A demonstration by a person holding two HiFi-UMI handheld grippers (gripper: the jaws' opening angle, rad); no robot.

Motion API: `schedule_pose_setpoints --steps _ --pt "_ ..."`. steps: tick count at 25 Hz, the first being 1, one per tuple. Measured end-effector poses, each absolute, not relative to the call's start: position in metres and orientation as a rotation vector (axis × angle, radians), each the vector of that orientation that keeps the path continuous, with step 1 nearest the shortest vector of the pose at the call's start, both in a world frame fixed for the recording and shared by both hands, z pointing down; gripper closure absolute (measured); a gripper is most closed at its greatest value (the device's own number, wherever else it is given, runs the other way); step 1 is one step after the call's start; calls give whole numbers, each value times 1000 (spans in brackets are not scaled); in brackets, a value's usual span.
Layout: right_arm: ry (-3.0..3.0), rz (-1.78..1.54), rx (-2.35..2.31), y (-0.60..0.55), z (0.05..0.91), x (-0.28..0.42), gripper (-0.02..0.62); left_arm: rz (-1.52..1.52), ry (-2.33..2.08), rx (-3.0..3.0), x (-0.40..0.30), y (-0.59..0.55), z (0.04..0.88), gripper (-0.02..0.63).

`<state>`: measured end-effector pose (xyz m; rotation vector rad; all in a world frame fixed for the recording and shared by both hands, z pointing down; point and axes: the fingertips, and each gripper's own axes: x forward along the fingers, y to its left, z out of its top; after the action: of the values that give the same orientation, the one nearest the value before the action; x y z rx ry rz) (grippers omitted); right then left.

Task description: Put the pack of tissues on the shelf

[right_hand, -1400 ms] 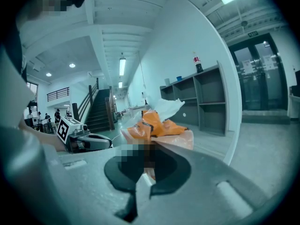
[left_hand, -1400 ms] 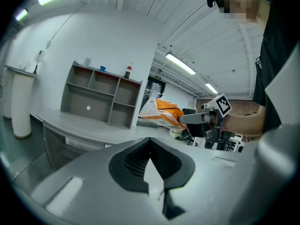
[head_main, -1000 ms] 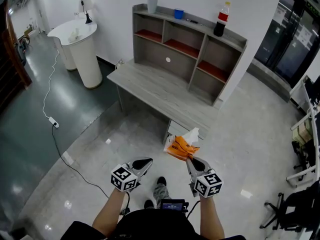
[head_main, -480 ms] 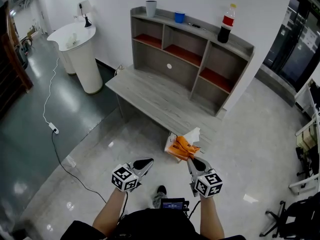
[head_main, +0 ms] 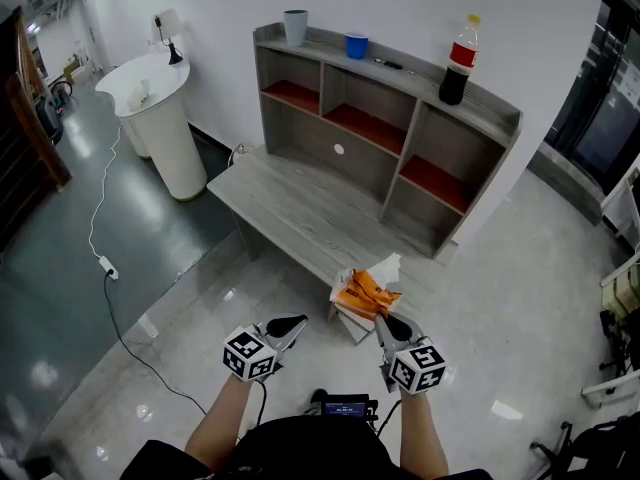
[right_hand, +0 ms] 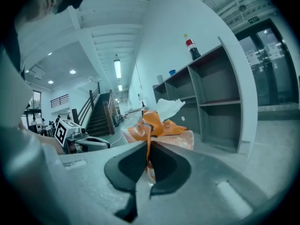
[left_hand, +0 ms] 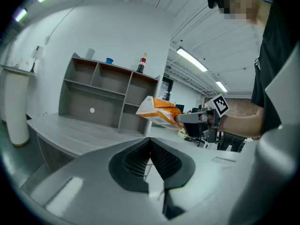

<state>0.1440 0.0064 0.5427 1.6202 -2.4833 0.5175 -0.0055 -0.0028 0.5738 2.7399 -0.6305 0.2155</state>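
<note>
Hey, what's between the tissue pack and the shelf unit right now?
Only the bare grey desktop separates pack from shelf, per the head view.

Glossy, crinkled plastic on the pack of tissues — matt grey wood-grain shelf — polished, reflective floor.

The desk top is lying open before the shelf compartments; a grey cup, blue cup and bottle are occupying the shelf's top edge.

Bright, even indoor light. Ceiling strip lights glow above and beyond my left hand-held gripper, whose near body is blurred. The glossy floor to its left shows glare. Both gripper views bend and darken at the corners.
</note>
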Motion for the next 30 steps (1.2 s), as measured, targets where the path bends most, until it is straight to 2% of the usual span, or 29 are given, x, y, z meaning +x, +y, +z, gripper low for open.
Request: schedule_pose_setpoints --steps 30 --pt "-2475 518 1637 -123 551 187 589 225 -591 2744 40 -135 581 604"
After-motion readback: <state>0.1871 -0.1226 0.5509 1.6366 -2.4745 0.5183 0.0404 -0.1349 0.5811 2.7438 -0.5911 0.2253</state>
